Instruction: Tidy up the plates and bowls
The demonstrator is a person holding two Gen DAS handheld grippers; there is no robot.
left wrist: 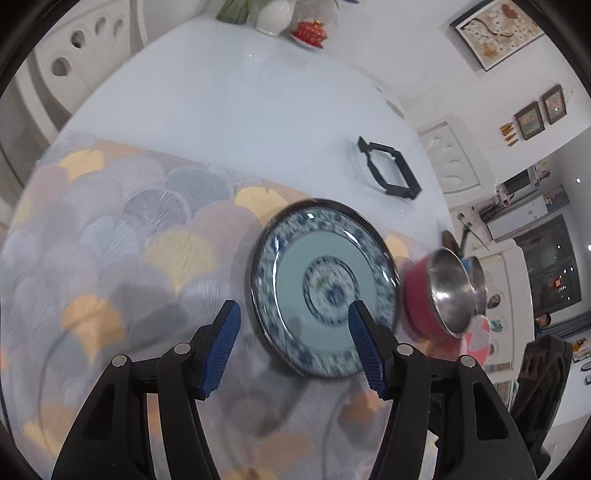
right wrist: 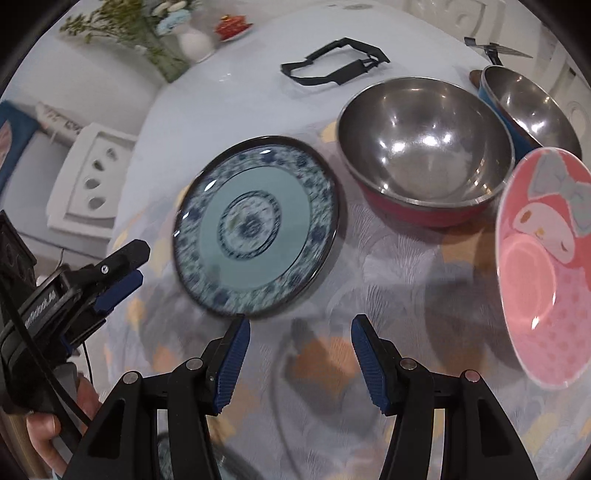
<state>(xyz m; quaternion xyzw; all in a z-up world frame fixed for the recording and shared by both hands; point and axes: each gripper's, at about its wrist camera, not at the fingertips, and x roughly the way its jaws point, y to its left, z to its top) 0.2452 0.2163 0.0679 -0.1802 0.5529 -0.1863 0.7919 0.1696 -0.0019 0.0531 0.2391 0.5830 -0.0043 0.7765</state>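
Observation:
A blue-and-white patterned plate (left wrist: 325,291) (right wrist: 255,225) lies flat on the scalloped tablecloth (left wrist: 122,236). My left gripper (left wrist: 293,308) hovers open over the plate's near left rim, one pad in front of the plate's centre, touching nothing. It also shows at the left edge of the right wrist view, left gripper (right wrist: 142,264), beside the plate. My right gripper (right wrist: 301,321) is open just in front of the plate, with only cloth between its fingers. To the right stand a red steel bowl (right wrist: 424,155) (left wrist: 424,306), a blue steel bowl (right wrist: 532,107) and a pink cartoon plate (right wrist: 546,266) (left wrist: 478,339).
A black folding trivet (left wrist: 388,170) (right wrist: 332,62) lies on the bare white table beyond the cloth. A white vase (left wrist: 275,14) and a red lidded dish (left wrist: 312,31) sit at the far edge. White chairs (right wrist: 88,181) ring the table. A hand (right wrist: 44,421) holds the left gripper.

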